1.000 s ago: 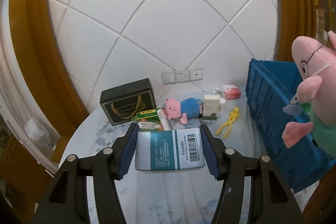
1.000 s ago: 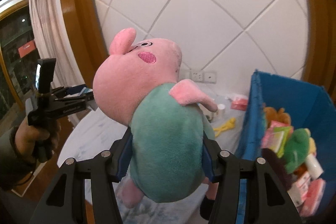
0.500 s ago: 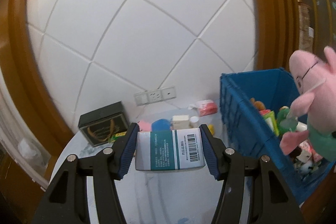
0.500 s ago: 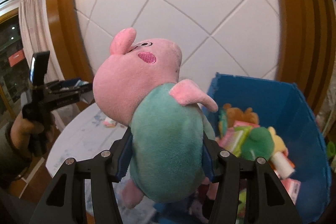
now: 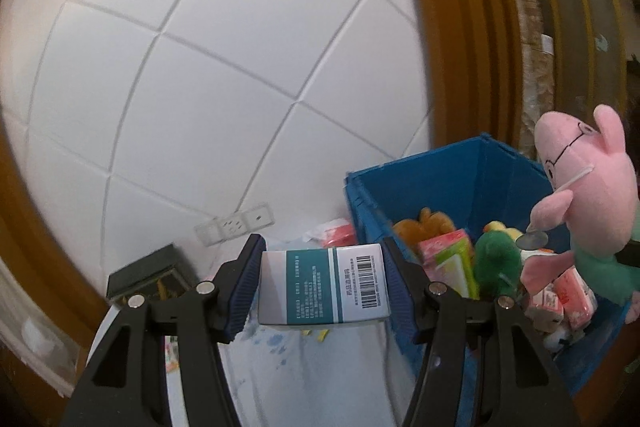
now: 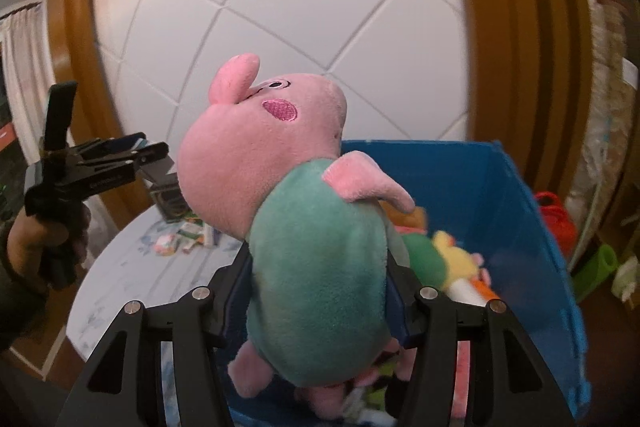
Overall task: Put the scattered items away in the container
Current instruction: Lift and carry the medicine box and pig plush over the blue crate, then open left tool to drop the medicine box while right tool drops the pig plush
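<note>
Blue bin point(image 6: 516, 195); pink, perhaps teal-bodied plush pig point(image 6: 304, 211).

Teal-and-white box point(image 5: 323, 284): a barcode and lines of small print, too small to read.

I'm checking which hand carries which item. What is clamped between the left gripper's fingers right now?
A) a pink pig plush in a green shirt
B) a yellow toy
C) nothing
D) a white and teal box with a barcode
D: in the left wrist view the left gripper has its pads pressed on both ends of the white and teal box, barcode facing the camera.
</note>
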{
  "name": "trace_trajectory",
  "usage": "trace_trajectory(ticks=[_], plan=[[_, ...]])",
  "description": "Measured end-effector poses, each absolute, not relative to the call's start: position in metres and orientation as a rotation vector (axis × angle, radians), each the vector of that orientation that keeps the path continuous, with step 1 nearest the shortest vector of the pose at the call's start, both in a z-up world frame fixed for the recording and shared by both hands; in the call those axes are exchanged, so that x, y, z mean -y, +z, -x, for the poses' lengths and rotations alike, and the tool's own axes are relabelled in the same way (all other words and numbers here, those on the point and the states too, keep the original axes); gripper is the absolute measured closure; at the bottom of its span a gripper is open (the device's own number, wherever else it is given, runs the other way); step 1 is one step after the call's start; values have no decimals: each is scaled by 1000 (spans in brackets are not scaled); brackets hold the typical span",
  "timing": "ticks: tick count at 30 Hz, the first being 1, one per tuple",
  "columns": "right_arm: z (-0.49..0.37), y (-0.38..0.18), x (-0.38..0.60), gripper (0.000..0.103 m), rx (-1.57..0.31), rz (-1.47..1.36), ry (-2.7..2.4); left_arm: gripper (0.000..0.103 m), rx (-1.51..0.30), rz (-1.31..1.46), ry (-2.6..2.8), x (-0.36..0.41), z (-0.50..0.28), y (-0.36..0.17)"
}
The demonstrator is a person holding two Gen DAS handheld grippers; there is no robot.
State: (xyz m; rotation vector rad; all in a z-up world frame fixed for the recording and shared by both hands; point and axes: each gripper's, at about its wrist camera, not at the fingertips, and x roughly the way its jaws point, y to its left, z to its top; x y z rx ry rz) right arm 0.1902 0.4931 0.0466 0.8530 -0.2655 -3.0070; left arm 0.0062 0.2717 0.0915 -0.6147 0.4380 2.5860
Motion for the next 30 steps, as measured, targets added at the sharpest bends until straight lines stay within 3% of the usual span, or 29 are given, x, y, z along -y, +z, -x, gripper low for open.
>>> trace_trajectory(ticks=[30], plan=[[-238,12,-614,46,484,-1065,-3249,46,-466,529,2270,-470,32,116]])
